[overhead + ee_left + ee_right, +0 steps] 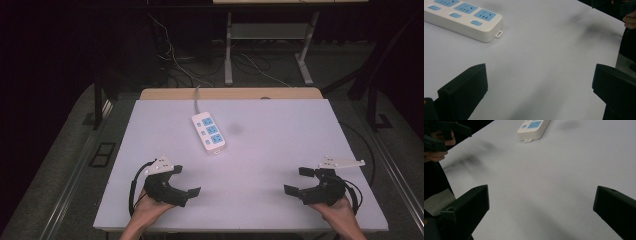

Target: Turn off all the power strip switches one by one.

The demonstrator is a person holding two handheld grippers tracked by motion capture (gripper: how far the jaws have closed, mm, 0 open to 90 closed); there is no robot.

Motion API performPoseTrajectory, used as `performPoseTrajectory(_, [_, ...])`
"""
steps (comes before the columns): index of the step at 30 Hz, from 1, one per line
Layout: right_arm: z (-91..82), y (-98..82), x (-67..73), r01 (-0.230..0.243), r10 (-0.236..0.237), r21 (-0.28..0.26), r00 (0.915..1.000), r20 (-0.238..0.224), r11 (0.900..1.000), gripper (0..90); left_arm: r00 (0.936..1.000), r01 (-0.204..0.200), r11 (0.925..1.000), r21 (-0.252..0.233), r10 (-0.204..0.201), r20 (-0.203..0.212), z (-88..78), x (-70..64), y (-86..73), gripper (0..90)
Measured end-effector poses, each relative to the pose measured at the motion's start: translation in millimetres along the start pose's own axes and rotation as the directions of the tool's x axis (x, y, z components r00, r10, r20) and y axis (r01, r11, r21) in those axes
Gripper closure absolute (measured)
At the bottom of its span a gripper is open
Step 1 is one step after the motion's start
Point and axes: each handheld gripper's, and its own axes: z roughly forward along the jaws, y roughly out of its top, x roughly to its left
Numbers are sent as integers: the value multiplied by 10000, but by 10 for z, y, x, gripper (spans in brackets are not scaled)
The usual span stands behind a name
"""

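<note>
Power strip (208, 131) lay untouched mid-table, slightly left of centre, cord running off far edge; sockets empty, no plug anywhere on table (280, 150); L gripper (186, 180) held near front-left corner, jaws wide apart, gripping nothing; R gripper (299, 180) near front-right corner, jaws likewise spread wide, empty; both well apart from strip, aimed inward toward it; judged at very start of work, approx nothing done yet; reach to strip and any handling of it all left.
</note>
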Motion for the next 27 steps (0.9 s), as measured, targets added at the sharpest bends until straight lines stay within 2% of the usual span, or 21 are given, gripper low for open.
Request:
performPoseTrajectory(9, [5,-6,-3,10,-10,58,10000,5,10000,2,10000,-84,9998,190,83,13,29,48,116,0])
performPoseTrajectory(27, [9,-10,-3,71,-72,127,10000,13,9999,2,9988,-497,9968,631,496,29,97,119,376,0])
